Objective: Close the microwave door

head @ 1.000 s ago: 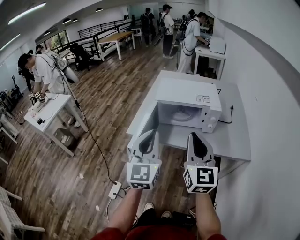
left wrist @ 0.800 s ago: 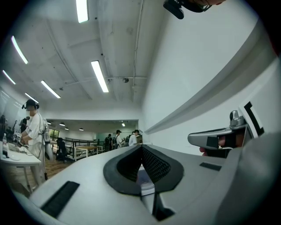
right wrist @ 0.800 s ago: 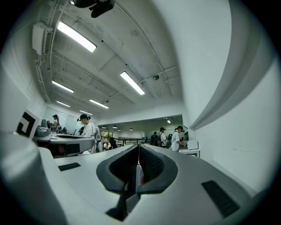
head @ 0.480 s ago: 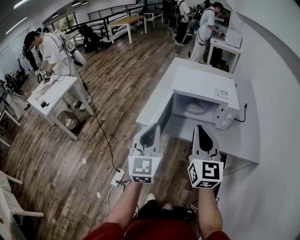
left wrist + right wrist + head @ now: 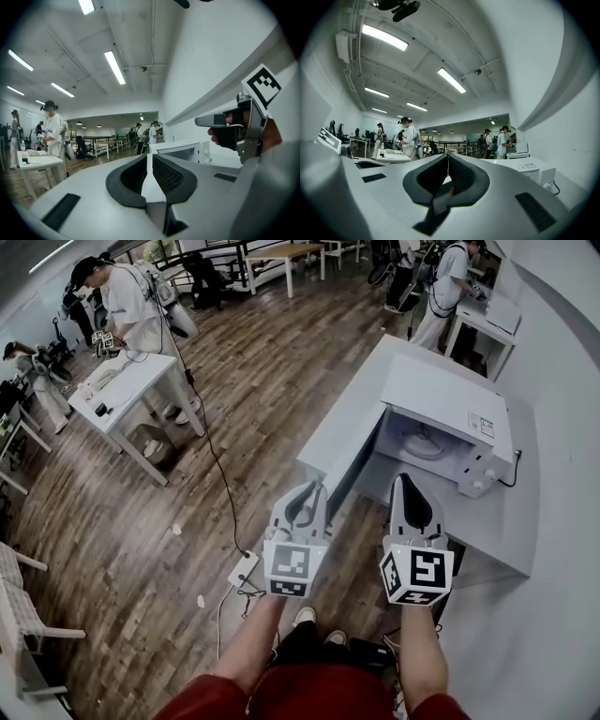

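Note:
The white microwave (image 5: 450, 404) stands on a grey table (image 5: 502, 521) by the right wall, with a white dish (image 5: 427, 444) inside. Its door (image 5: 351, 476) hangs open, swung out to the left. My left gripper (image 5: 307, 491) is shut and empty, just left of the door's free edge and not touching it as far as I can see. My right gripper (image 5: 405, 482) is shut and empty in front of the open cavity. In the left gripper view the shut jaws (image 5: 149, 158) point level past the microwave (image 5: 180, 149). The right gripper view shows its shut jaws (image 5: 448, 159), with the microwave (image 5: 532, 169) at right.
A power strip (image 5: 242, 570) and its cable lie on the wooden floor left of my feet. A white table (image 5: 131, 385) with a person beside it stands at far left. More people and tables are at the back. A white chair (image 5: 28, 620) is at lower left.
The view has swung left, so the microwave sits further right and higher in the picture. Both grippers have sunk and stayed shut, the left one now beside the open door's edge.

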Action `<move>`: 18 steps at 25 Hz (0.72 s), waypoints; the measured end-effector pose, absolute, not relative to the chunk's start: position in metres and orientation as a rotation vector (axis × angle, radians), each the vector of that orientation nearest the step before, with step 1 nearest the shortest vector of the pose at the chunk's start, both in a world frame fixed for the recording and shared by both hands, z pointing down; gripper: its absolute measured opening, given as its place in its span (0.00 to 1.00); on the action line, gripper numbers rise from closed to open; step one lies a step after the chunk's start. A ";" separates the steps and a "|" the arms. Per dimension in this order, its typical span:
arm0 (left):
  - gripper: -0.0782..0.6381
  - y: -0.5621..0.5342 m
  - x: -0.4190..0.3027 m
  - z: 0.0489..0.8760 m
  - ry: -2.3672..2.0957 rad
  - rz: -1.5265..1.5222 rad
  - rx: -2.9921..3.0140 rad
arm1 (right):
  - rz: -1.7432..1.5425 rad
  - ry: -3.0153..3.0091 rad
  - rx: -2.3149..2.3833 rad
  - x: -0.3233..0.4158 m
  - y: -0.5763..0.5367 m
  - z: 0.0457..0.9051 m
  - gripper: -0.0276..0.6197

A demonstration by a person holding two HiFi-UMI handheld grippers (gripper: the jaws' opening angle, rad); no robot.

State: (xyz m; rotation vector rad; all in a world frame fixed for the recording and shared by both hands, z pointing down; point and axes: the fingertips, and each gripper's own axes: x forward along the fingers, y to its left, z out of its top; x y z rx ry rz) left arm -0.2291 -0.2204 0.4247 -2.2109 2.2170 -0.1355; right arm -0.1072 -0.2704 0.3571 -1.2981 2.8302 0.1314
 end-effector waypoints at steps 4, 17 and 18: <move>0.27 -0.217 -0.234 0.450 2.225 -0.188 -2.310 | 0.123 2.848 -1.281 -0.121 -0.271 0.363 0.09; 0.30 -0.221 -0.232 0.475 2.188 -0.152 -2.483 | 0.109 2.861 -1.304 -0.132 -0.277 0.374 0.09; 0.30 -0.221 -0.230 0.475 2.176 -0.142 -2.499 | 0.108 2.858 -1.310 -0.132 -0.278 0.374 0.09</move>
